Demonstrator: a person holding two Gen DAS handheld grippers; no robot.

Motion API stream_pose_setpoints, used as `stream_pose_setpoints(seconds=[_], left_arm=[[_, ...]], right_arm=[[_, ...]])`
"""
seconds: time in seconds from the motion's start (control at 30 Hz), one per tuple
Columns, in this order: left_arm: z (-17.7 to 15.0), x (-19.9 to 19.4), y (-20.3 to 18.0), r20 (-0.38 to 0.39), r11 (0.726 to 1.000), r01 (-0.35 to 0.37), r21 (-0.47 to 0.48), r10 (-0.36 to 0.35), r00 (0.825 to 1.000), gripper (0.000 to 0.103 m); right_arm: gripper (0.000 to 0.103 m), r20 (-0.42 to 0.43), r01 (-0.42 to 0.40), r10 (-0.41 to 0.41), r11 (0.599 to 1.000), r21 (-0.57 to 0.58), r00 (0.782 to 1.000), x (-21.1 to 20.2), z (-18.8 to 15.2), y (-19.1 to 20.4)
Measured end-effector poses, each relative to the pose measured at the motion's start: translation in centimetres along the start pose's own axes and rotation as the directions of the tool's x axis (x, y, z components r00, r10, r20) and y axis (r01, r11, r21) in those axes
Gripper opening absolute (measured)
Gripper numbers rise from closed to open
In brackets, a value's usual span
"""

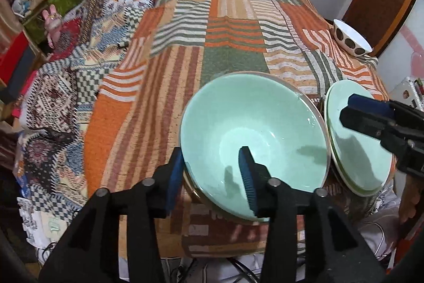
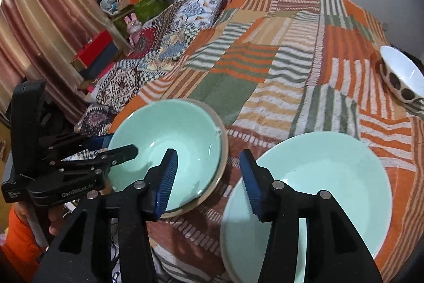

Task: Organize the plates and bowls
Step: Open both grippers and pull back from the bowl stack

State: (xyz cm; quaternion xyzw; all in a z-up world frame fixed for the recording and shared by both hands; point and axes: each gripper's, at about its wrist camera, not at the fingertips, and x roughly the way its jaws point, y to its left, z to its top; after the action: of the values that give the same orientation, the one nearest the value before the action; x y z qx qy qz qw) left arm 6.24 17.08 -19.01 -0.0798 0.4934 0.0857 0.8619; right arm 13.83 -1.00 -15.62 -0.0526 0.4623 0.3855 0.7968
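Two glossy mint-green ceramic bowls (image 1: 254,139) (image 2: 318,187) and one white brown-spotted bowl (image 1: 351,37) sit on the striped patchwork-covered surface (image 1: 225,39). The left gripper (image 1: 212,174) straddles a green bowl's rim unclenched; the right gripper (image 2: 209,179) is released, empty.

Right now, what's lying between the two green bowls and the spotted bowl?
Nothing: in the right wrist view, only bare striped cloth lies between the green bowls and the spotted bowl.

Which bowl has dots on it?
The small white bowl at the cloth's far right edge. Dark dots ring its outside; the two mint-green bowls near the grippers are plain.
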Motion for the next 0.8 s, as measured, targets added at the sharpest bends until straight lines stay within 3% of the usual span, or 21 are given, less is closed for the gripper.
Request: stream_pose_setpoints(seconds=[0.1, 0.47, 0.57, 0.7, 0.8], left_arm=[[0.2, -1.7, -0.4, 0.047, 1.000, -0.006, 0.019, 0.006, 0.999, 0.054], [3.1, -6.8, -4.2, 0.203, 0.997, -0.009, 0.073, -0.006, 0.979, 0.059], [4.5, -7.9, -5.8, 0.248, 0.996, 0.005, 0.087, -0.027, 0.968, 0.059], [6.7, -9.2, -8.2, 0.307, 0.994, 0.036, 0.107, -0.067, 0.949, 0.067], [8.4, -9.7, -10.2, 0.337, 0.991, 0.059, 0.124, -0.098, 0.936, 0.069]], right_arm=[[0.046, 0.015, 0.000, 0.000, 1.000, 0.016, 1.000, -0.7, 0.1, -0.8], [0.046, 0.114, 0.042, -0.046, 0.999, 0.034, 0.992, -5.0, 0.4, -3.2], [0.046, 0.162, 0.067, -0.076, 0.996, 0.057, 0.984, -7.1, 0.8, -4.8], [0.047, 0.234, 0.111, -0.132, 0.988, 0.104, 0.963, -10.4, 1.2, -7.5], [0.057, 0.279, 0.149, -0.184, 0.979, 0.141, 0.942, -12.2, 1.2, -9.7]])
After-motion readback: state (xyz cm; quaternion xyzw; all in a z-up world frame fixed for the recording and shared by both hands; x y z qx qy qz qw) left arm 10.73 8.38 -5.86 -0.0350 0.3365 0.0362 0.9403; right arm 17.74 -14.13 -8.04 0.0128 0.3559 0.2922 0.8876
